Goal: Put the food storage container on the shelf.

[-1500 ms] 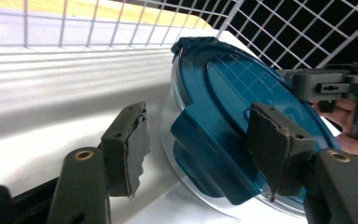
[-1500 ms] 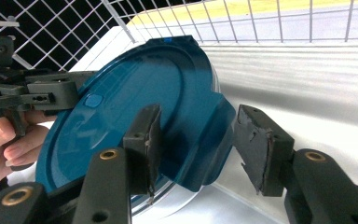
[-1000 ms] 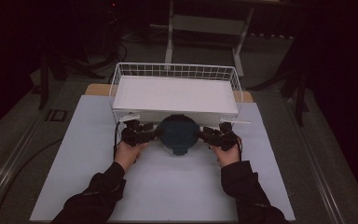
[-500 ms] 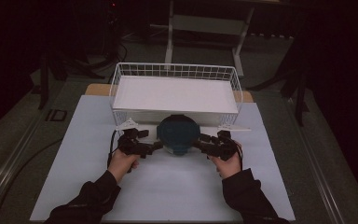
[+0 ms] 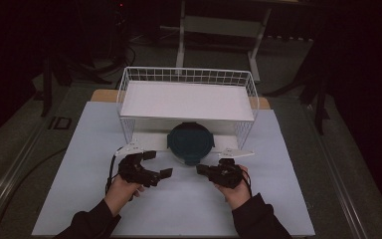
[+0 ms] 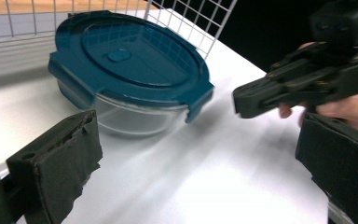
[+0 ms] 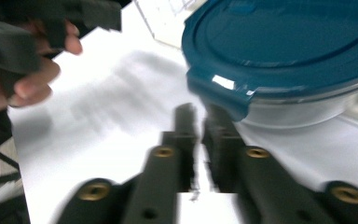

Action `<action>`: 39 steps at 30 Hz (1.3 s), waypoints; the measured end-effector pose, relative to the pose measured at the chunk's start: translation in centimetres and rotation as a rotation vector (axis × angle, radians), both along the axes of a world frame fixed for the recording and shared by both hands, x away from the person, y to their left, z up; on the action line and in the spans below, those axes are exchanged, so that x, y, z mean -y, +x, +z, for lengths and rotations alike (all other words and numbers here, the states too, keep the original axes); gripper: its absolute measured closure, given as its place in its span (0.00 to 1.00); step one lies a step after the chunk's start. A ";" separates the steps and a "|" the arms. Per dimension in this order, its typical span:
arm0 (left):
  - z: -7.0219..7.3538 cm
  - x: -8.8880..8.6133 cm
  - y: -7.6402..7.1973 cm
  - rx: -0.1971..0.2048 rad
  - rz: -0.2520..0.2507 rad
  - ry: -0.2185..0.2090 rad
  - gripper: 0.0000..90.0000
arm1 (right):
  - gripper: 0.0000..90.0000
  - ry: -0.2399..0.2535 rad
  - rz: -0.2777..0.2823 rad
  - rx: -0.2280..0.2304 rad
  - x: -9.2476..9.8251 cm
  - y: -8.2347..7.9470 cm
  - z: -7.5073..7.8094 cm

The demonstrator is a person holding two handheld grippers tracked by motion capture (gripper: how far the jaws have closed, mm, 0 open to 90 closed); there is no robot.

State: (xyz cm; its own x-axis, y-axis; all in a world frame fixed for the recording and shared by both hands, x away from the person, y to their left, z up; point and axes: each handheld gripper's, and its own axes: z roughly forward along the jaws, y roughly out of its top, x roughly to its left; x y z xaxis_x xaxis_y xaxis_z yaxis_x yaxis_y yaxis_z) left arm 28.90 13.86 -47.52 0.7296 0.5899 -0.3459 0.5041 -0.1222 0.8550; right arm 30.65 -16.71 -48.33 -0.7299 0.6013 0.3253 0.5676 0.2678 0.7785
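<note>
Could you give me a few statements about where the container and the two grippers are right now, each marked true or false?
1. The container sits on the table partly under the wire rack. True.
2. Its teal lid is off. False: it is on the glass bowl.
3. The left gripper has its jaws wide apart with nothing between them. True.
4. The right gripper holds the container. False: it is shut on nothing, apart from the container.
5. The rack's shelf carries a second container. False: it is bare.

A dim lab: a white-topped table (image 5: pixel 79 149) among dark stands (image 5: pixel 49 74) and floor cables (image 5: pixel 124 50).
</note>
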 end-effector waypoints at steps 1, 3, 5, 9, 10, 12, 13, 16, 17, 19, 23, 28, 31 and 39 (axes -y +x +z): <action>0.0 -0.1 -0.3 -0.001 0.003 -0.005 0.00 | 1.00 -0.004 0.006 -0.012 -0.1 0.0 -0.2; -0.1 -0.2 -0.8 0.010 0.008 0.006 0.00 | 1.00 -0.006 0.014 -0.028 -0.4 0.2 -0.5; -0.2 -0.3 -1.2 0.011 0.010 0.017 0.00 | 1.00 -0.015 0.016 -0.030 -0.7 0.2 -0.7; -0.4 -0.5 -2.0 0.019 0.016 0.031 0.00 | 1.00 -0.030 0.012 -0.022 -1.2 0.5 -1.0; -0.5 -0.6 -2.1 0.022 0.018 0.033 0.00 | 1.00 -0.033 0.007 -0.026 -1.3 0.6 -1.0; -0.6 -0.7 -2.3 0.036 0.023 0.045 0.00 | 1.00 -0.040 -0.004 -0.027 -1.3 1.0 -1.2; -0.7 -0.7 -2.3 0.034 0.024 0.041 0.00 | 1.00 -0.040 -0.009 -0.029 -1.4 1.2 -1.3; -0.7 -0.9 -2.2 0.037 0.033 0.036 0.00 | 1.00 -0.051 -0.011 -0.029 -1.6 1.7 -1.5; -0.8 -0.9 -2.2 0.039 0.035 0.035 0.00 | 1.00 -0.057 -0.009 -0.022 -1.7 1.8 -1.5; -0.8 -0.8 -2.2 0.044 0.033 0.041 0.00 | 1.00 -0.065 -0.013 -0.021 -2.0 2.0 -1.6; -0.8 -0.7 -2.3 0.052 0.033 0.036 0.00 | 1.00 -0.069 -0.025 -0.026 -2.2 2.6 -1.8; -0.9 -0.8 -2.3 0.062 0.039 0.037 0.00 | 1.00 -0.061 -0.031 -0.027 -2.5 3.3 -2.1; -1.0 -0.8 -2.2 0.061 0.039 0.040 0.00 | 1.00 -0.064 -0.038 -0.022 -2.8 3.8 -2.1; -1.0 -0.8 -2.3 0.069 0.036 0.046 0.00 | 1.00 -0.060 -0.071 -0.025 -3.2 5.5 -2.1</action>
State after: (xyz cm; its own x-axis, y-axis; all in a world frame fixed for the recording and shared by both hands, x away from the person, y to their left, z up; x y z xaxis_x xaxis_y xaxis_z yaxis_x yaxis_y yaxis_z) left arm 26.58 14.64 -48.52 0.7290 0.6301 -0.2675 0.4487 -0.1447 0.8819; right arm 36.14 -13.54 -50.46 -0.6765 0.6704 0.3048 0.6060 0.2717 0.7476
